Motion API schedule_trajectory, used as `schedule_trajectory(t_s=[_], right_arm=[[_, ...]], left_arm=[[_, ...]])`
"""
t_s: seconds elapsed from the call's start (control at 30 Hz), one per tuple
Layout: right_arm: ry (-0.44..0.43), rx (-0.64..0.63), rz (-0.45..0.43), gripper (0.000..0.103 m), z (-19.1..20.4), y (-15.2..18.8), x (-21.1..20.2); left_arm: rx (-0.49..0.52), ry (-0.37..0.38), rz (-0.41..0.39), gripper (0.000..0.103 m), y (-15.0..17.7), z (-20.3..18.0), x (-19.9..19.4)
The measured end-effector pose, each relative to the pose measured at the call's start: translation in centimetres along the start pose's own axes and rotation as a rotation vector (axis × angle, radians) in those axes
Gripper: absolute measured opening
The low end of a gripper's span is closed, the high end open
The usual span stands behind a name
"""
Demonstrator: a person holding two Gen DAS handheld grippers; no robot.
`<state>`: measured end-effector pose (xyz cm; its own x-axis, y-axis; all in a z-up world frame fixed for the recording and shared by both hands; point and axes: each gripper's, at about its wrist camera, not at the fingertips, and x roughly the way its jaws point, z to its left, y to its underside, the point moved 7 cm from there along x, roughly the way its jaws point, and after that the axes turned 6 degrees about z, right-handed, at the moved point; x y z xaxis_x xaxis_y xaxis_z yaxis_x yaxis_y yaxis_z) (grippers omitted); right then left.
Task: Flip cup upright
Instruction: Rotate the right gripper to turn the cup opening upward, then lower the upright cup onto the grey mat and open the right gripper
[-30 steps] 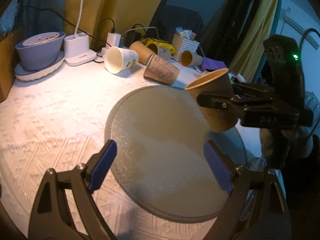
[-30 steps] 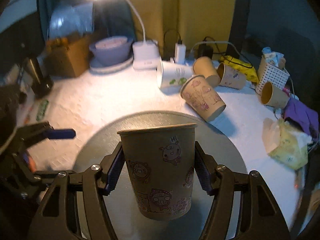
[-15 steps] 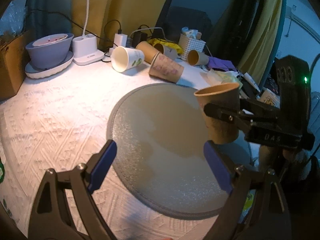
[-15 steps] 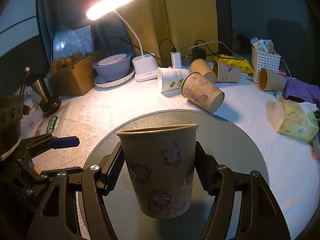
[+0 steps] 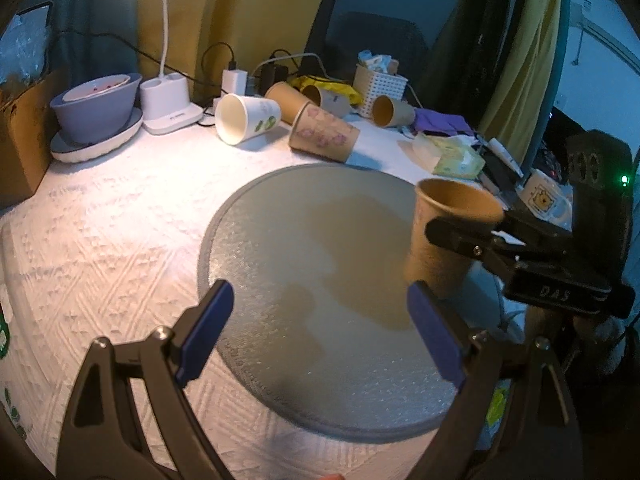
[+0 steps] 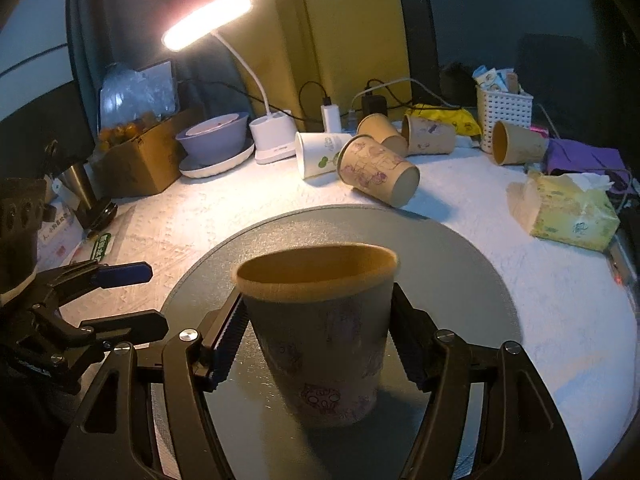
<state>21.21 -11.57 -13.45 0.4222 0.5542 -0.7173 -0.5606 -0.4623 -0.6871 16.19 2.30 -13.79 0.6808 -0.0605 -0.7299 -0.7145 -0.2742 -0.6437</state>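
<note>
Right gripper clamped on brown paper cup; cup upright, mouth up, on or just above right part of round grey mat, contact not clear. Left gripper spread wide, nothing between fingers, over near edge of mat. Five cups lying on sides at far side of table, near lamp base.

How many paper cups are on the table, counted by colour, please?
Brown paper cups: 5 (one upright in the right tongs, four lying:)
White paper cup: 1
Total: 6
</note>
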Motion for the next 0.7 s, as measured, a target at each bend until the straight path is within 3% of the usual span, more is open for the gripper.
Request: schedule_trajectory(t_s=[0.1,0.43,0.7], right_arm=[[-0.007,-0.009,-0.018,0.078,0.0,-0.4,-0.4],[0.016,-0.036,-0.009,0.078,0.1,-0.9,-0.4],[0.09,-0.026,0.01,0.078,0.3,0.5,-1.6]], left_arm=[[0.001,0.0,-0.001,0.09,-0.3,-0.2,0.1],[0.004,0.006,-0.007,0.09,-0.7,-0.3,0.1],[0.046,0.028,-0.024,0.09,-0.1,-1.4,-1.2]])
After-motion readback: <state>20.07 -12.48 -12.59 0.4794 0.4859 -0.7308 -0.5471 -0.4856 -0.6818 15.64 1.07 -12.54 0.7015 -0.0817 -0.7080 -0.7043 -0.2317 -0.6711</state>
